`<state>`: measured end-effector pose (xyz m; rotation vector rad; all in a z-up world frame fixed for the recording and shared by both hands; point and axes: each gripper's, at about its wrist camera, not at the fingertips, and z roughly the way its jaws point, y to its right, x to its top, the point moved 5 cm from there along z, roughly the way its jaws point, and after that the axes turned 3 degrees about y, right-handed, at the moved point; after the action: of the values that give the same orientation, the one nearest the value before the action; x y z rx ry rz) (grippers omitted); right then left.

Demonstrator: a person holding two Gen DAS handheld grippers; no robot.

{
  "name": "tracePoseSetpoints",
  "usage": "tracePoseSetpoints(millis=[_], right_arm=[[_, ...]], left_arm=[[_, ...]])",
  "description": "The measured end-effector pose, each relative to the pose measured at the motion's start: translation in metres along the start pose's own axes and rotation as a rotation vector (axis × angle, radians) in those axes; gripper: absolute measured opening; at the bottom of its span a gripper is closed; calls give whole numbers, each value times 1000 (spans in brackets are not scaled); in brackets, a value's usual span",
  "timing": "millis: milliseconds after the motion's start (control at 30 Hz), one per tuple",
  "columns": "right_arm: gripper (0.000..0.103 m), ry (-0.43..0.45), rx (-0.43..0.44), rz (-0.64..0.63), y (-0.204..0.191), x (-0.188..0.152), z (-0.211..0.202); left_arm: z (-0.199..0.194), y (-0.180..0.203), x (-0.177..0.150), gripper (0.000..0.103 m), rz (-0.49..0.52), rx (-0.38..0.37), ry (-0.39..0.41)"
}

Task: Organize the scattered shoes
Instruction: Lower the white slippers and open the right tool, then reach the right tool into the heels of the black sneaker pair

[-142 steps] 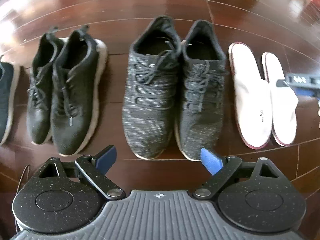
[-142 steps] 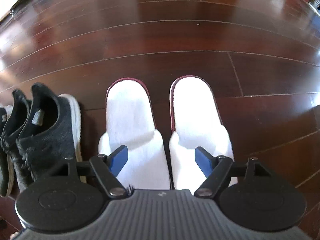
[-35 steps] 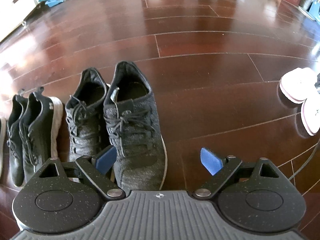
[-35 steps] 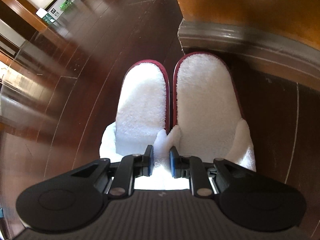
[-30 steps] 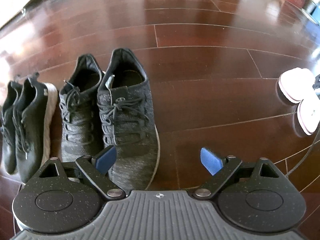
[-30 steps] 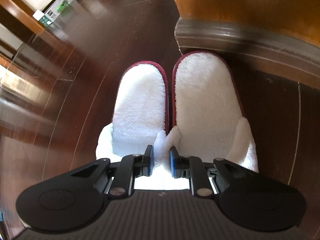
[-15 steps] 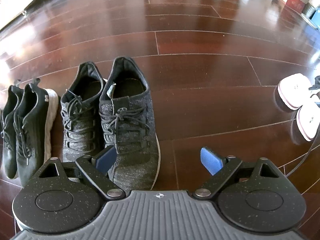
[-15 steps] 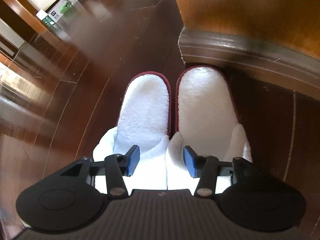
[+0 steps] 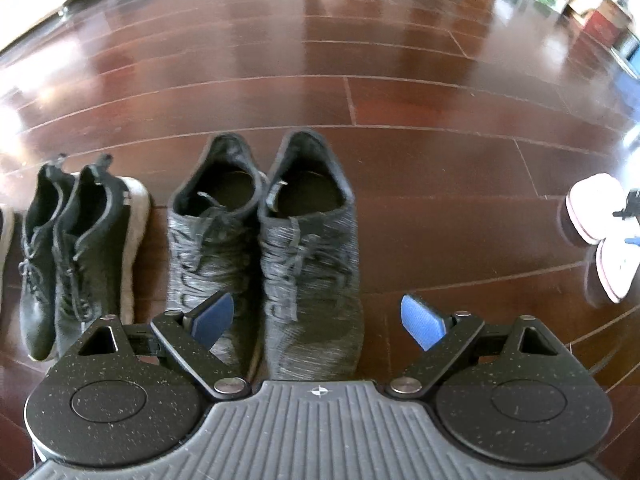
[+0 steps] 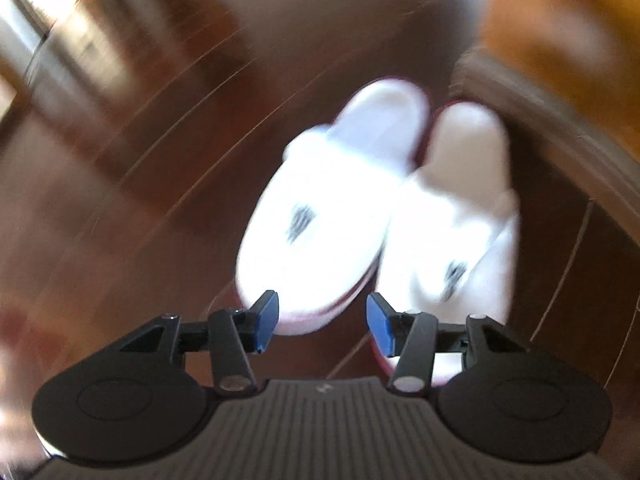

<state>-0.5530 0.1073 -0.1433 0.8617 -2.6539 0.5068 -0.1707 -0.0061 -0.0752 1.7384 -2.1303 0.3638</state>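
A pair of grey knit sneakers [image 9: 276, 248] stands side by side on the dark wood floor, toes toward me. My left gripper [image 9: 318, 318] hovers open over the toe of the right-hand one, holding nothing. A pair of black sneakers [image 9: 76, 248] with white soles stands to their left. Two white slippers [image 10: 384, 216] with maroon soles lie together on the floor by a baseboard, blurred by motion. Just short of their toes, my right gripper [image 10: 322, 322] is open and empty. In the left wrist view the same slippers [image 9: 600, 224] show at the far right edge.
A wooden wall with a dark baseboard [image 10: 552, 136] runs right behind the slippers. Another shoe's edge [image 9: 5, 236] shows at the far left. Boxes and clutter [image 9: 600, 12] sit far off at the room's back right. Bare floorboards [image 9: 440, 184] lie between the grey sneakers and the slippers.
My right gripper has opened, let the slippers go by the baseboard and pulled back and up from them. My left gripper has shifted to centre over the right grey sneaker.
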Motion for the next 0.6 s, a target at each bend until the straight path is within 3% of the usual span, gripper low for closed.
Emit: tracePoseSetpoints(millis=[267, 367, 600], right_arm=[[53, -78, 274, -200, -125, -77, -43], [53, -139, 386, -249, -191, -121, -66], [52, -198, 443, -429, -310, -198, -76]], left_arm=[[-17, -63, 21, 94, -88, 27, 13], [-20, -91, 26, 94, -134, 46, 13], [-31, -148, 24, 94, -183, 71, -16]])
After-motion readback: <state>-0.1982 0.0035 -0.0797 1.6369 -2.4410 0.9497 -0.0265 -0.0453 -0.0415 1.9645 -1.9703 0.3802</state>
